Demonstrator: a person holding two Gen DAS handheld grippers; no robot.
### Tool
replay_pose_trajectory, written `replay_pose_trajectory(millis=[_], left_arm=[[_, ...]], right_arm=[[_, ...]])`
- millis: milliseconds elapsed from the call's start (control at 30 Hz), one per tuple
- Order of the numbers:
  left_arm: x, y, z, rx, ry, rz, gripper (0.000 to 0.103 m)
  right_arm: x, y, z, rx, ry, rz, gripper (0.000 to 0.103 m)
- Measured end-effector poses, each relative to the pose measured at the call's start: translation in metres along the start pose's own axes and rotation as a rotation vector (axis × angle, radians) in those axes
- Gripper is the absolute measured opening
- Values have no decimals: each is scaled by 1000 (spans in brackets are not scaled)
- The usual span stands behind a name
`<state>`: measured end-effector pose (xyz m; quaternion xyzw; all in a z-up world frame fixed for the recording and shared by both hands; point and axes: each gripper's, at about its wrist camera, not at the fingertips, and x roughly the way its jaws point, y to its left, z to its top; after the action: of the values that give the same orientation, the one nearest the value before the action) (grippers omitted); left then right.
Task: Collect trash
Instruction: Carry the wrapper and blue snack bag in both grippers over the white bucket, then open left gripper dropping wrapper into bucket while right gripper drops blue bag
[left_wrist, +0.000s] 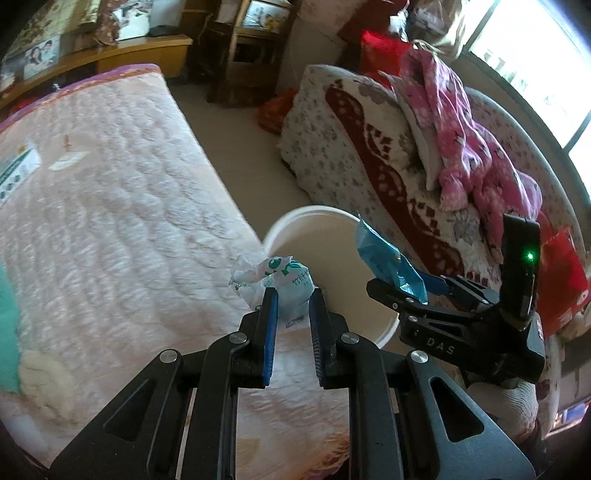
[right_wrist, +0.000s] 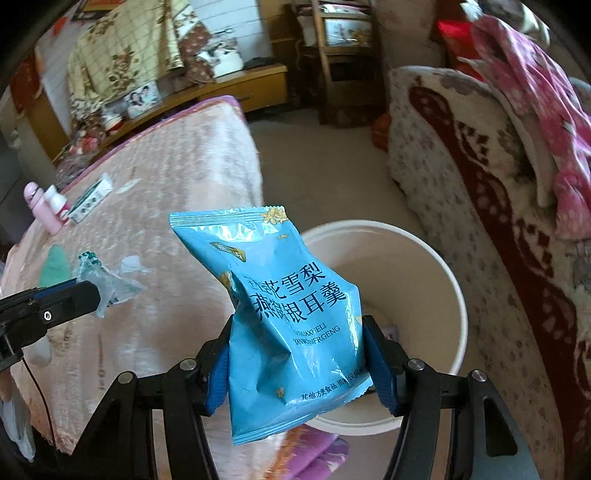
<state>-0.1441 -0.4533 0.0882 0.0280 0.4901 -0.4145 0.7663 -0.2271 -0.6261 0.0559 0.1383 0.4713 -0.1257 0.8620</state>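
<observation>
In the left wrist view, the left gripper (left_wrist: 292, 295) sits low in the centre of the frame, its jaws pinching a crumpled white wrapper (left_wrist: 275, 282) with green print. The wad sits at the fingertips and bulges out beyond them, over the edge of the pink quilted bed (left_wrist: 110, 206). Just right of it stands the white bucket (left_wrist: 280, 229), likely the bin, so the wrapper seems carried there for dropping. At right of centre, the right gripper (left_wrist: 399, 286) holds a blue snack packet (left_wrist: 384, 258) above the bucket's mouth.

In the right wrist view, the right gripper (right_wrist: 295, 354) clamps the blue snack packet (right_wrist: 288, 314) across its lower half; the packet rises from between the jaws toward frame centre. The white bucket (right_wrist: 443, 280) lies behind it, at centre right. At the left edge, the left gripper (right_wrist: 86, 295) grips the crumpled white wrapper (right_wrist: 107, 280) above the pink quilted bed (right_wrist: 177, 177).
</observation>
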Motion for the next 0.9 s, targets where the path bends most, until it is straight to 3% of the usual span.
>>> replay_pose_trajectory(millis=[367,767,867,900], left_arm=[[41,-35,3,45,52,-19,14],[62,-48,3,69,75,-46,15],[65,-49,3,70,71,-64,21],[66,-49,3,67,70,-63,28]], right_arm=[[18,-42,-16,78,50,-29,61],[32,-66,-21,125,80,-49,61],[34,-69,-21,141,81,-52,65],[34,-70,-21,150,82,-53,67]])
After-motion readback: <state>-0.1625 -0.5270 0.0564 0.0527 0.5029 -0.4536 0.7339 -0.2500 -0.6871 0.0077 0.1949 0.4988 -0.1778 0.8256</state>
